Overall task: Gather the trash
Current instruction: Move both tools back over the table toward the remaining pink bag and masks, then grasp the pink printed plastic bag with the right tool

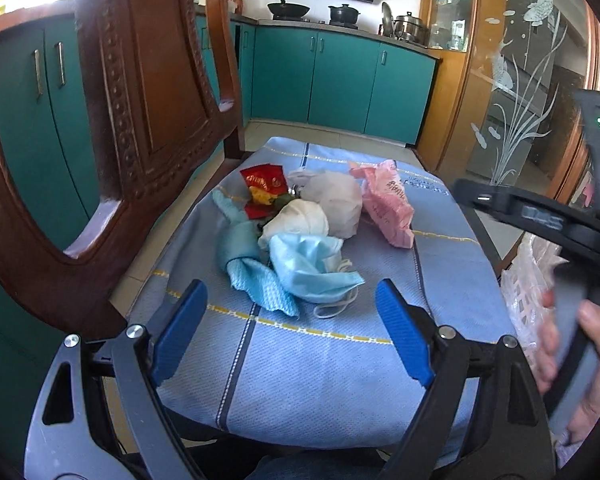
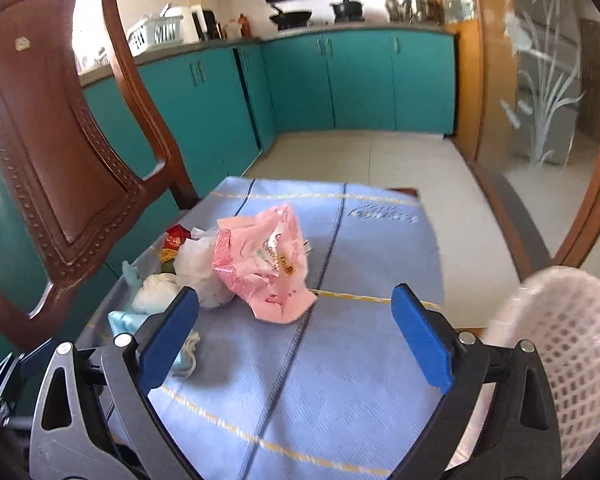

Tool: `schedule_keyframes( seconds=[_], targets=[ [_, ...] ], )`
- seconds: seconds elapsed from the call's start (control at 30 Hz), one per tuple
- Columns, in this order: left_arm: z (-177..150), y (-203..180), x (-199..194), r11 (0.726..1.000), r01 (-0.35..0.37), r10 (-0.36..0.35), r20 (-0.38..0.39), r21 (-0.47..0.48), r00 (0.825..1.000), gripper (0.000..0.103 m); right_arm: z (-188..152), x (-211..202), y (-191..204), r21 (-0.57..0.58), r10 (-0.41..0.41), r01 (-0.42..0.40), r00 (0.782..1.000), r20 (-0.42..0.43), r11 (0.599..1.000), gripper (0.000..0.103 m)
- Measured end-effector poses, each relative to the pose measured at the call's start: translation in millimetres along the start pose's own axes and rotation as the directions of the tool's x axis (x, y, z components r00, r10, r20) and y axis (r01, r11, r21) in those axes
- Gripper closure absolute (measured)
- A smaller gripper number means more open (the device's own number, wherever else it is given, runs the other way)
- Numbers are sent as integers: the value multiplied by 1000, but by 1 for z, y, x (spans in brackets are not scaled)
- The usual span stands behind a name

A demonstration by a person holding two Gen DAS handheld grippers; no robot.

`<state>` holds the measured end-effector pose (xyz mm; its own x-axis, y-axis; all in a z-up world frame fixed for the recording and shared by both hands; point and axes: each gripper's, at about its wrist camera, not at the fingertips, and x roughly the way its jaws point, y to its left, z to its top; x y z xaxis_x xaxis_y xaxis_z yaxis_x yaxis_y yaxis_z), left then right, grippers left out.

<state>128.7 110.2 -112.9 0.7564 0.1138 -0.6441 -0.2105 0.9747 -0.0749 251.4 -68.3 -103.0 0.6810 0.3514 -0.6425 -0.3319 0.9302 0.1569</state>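
A heap of trash lies on a blue cloth (image 1: 324, 364) over a chair seat: a blue face mask (image 1: 312, 268), a teal rag (image 1: 244, 264), two white wads (image 1: 300, 218), a red snack wrapper (image 1: 262, 190) and a pink plastic bag (image 1: 386, 202). My left gripper (image 1: 288, 320) hovers open just in front of the mask, nothing between its blue pads. My right gripper (image 2: 296, 328) is open too, with the pink plastic bag (image 2: 266, 268) just beyond its fingers. In the left wrist view a hand (image 1: 580, 356) holds the right tool at the right edge.
A carved wooden chair back (image 1: 140, 120) rises at the left of the seat. A white mesh basket with a plastic liner (image 2: 564, 344) stands at the right of the seat. Teal kitchen cabinets (image 1: 340, 84) and a frosted glass door (image 1: 532, 92) lie beyond, across tiled floor.
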Motion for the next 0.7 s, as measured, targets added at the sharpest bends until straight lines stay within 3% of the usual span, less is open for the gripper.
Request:
schedule_keyframes(
  seconds=[0.1, 0.17, 0.27, 0.47, 0.6, 0.7],
  targets=[
    [-1, 2, 4, 1000, -5, 5, -8, -6, 1000, 17, 4, 26, 8, -16, 5, -6, 999, -34, 1000, 8],
    [-2, 0, 8, 1000, -6, 6, -19, 1, 1000, 17, 9, 46, 14, -11, 56, -57, 996, -64, 998, 8],
    [-3, -2, 9, 1000, -10, 10, -24, 11, 1000, 17, 16, 69, 11, 55, 138, -134, 987, -83, 989, 8],
    [-2, -1, 14, 1000, -14, 14, -30, 8, 999, 17, 19, 102, -2, 184, 206, -182, 971, -124, 966, 8],
    [-4, -2, 15, 1000, -11, 11, -31, 13, 999, 17, 11, 111, 0, 178, 227, -197, 960, -164, 964, 30],
    [-4, -2, 16, 1000, -12, 12, -29, 10, 999, 17, 7, 108, 3, 152, 228, -203, 959, -168, 967, 55]
  ],
)
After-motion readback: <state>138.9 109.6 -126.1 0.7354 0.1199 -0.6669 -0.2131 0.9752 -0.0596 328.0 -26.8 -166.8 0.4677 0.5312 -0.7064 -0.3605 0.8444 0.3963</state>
